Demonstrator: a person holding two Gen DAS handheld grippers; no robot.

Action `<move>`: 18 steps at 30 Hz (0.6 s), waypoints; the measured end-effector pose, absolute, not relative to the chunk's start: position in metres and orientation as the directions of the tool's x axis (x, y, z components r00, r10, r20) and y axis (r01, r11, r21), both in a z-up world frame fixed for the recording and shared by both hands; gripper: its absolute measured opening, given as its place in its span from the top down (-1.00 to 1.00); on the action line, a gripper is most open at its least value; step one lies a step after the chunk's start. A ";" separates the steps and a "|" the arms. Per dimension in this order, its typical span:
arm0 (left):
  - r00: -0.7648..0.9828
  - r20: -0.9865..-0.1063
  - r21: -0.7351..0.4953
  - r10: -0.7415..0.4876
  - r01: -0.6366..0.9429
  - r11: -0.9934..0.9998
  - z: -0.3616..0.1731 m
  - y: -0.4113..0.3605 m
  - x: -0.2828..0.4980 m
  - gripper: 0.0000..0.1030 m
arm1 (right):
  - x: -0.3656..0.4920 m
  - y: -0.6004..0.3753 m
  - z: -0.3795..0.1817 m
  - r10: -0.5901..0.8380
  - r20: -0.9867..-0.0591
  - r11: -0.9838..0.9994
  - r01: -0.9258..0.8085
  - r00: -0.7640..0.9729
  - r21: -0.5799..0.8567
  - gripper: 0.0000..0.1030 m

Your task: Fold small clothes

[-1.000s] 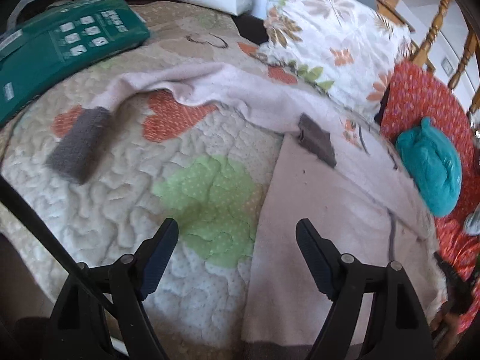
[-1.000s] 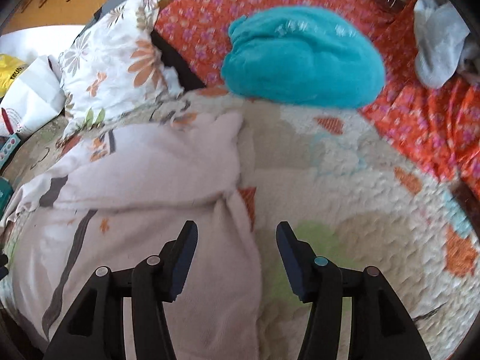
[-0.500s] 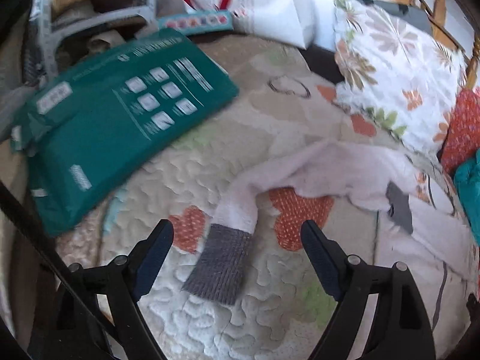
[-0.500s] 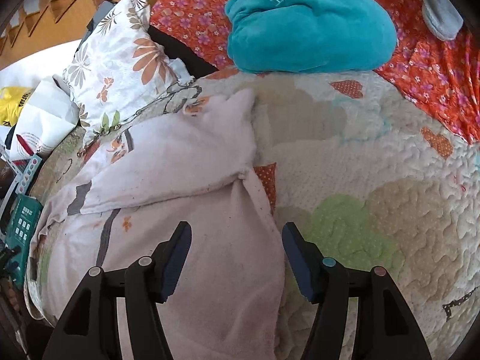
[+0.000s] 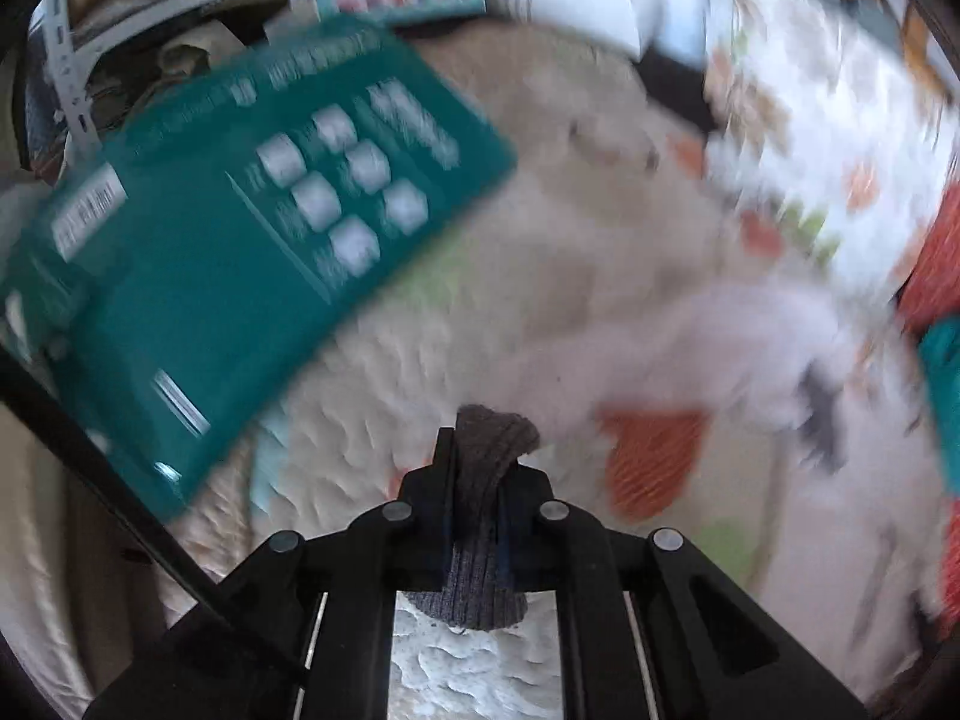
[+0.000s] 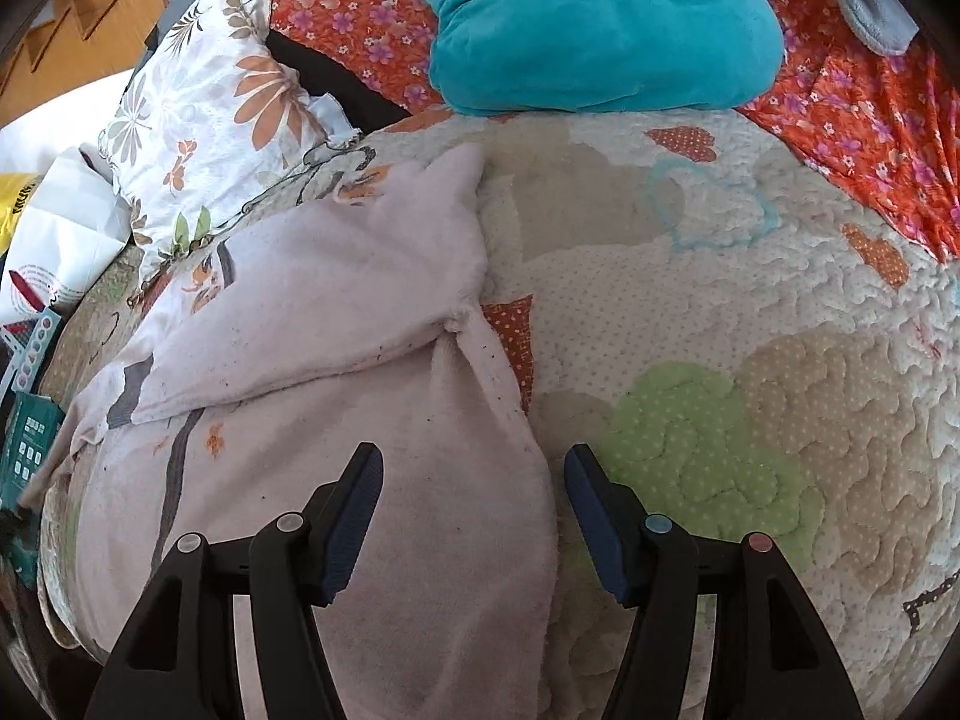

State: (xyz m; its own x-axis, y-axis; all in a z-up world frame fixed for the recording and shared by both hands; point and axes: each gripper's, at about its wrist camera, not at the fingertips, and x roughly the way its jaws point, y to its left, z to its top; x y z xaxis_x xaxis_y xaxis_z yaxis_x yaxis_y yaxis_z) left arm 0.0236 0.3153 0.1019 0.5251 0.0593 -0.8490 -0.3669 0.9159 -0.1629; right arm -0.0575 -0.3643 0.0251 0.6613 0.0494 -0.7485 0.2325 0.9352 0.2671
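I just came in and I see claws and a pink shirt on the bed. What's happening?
Someone is folding a small pink top on a quilted bed, holding a claw in each hand. The left claw is shut on the grey cuff at the end of one sleeve. The right claw is open, above the top's lower edge, holding nothing. The left view is blurry, so that hand looks to be moving.

Motion blur smears the teal box (image 5: 252,252) print and floral pillow (image 5: 828,138) in the left wrist view
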 end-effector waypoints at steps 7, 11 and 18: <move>0.605 -0.766 -0.310 -0.216 -0.053 0.949 0.204 0.207 0.028 0.80 | -0.056 -0.368 0.029 0.143 -0.717 0.907 0.201 0.682 0.371 -0.32; 0.549 -0.728 -0.364 -0.411 0.199 0.910 0.223 0.079 0.039 0.78 | -0.062 -0.370 0.034 0.146 -0.697 0.905 0.189 0.702 0.380 -0.32; 0.348 -0.756 -0.407 -0.555 0.415 0.814 0.193 -0.089 0.028 -0.12 | -0.073 -0.376 0.034 0.159 -0.681 0.900 0.178 0.715 0.397 -0.32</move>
State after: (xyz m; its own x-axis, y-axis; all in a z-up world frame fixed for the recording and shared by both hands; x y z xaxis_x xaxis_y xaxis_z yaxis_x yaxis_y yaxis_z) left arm 0.0278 -0.0888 0.1933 0.3477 -0.5549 -0.7558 0.4149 0.8139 -0.4067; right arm -0.0730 -0.3756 0.0341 0.7149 0.1587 -0.6810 0.1784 0.9003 0.3970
